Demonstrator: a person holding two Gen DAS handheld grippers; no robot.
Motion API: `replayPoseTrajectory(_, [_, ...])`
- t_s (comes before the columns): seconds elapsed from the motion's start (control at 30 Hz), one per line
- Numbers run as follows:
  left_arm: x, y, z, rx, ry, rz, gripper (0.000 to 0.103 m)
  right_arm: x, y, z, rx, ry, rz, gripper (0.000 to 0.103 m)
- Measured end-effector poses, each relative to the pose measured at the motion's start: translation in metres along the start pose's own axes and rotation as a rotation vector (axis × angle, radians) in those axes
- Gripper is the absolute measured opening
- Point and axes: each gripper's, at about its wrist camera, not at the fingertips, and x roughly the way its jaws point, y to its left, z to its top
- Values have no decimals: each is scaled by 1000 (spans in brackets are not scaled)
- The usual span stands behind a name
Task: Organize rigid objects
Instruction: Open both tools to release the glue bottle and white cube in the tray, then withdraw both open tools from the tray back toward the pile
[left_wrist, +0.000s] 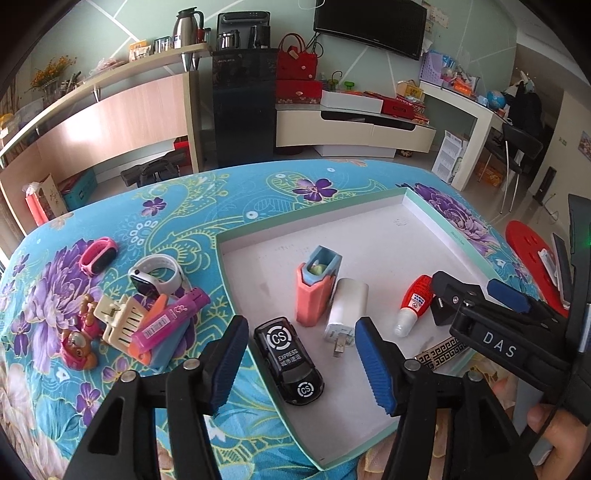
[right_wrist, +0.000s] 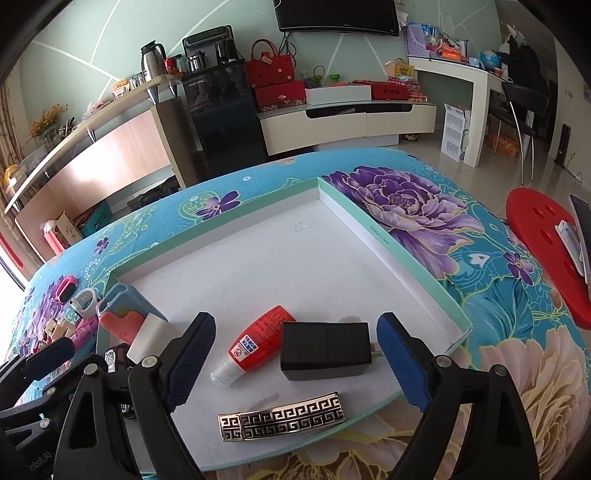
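Both claws (left_wrist: 303, 365) (right_wrist: 295, 365) are black plastic with ribbed blue pads, silver rivets, "DAS" lettering.

Both the left tongs (left_wrist: 303, 363) and the right tongs (right_wrist: 295, 363) tilt downward, jaws apart, gripping nothing.

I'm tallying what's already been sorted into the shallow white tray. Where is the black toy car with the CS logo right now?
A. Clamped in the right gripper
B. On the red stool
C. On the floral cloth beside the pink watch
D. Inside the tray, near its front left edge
D: the black toy car lies on the floor of the white tray, between the open fingers of the left gripper, not pressed by them.
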Motion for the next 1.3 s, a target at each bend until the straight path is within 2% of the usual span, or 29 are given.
replayPoseTrajectory(0.1, [-4,11,0,-24,3,38,77,0,-1,0,-1,11,-14,91])
replayPoseTrajectory(0.17, [-5,19,0,-40,9,78,84,0,0,0,-2,17,-22,102])
replayPoseTrajectory(0.27, [-4,31,-2,-63,27,125,91,-3,0,1,-4,19,-20,102])
replayPoseTrajectory(0.33, [-4,38,-4,-80,32,145,93,-5,0,1,-5,19,-24,102])
replayPoseTrajectory(0.43, [-1,46,-6,-103,50,170,103,-7,-3,2,10,36,-21,102])
replayPoseTrajectory(1.0, [0,72,-11,-170,69,241,103,-15,2,2,7,76,-36,102])
replayPoseTrajectory(1.3, [-12,103,-14,-221,57,309,103,-25,26,4,-29,73,29,102])
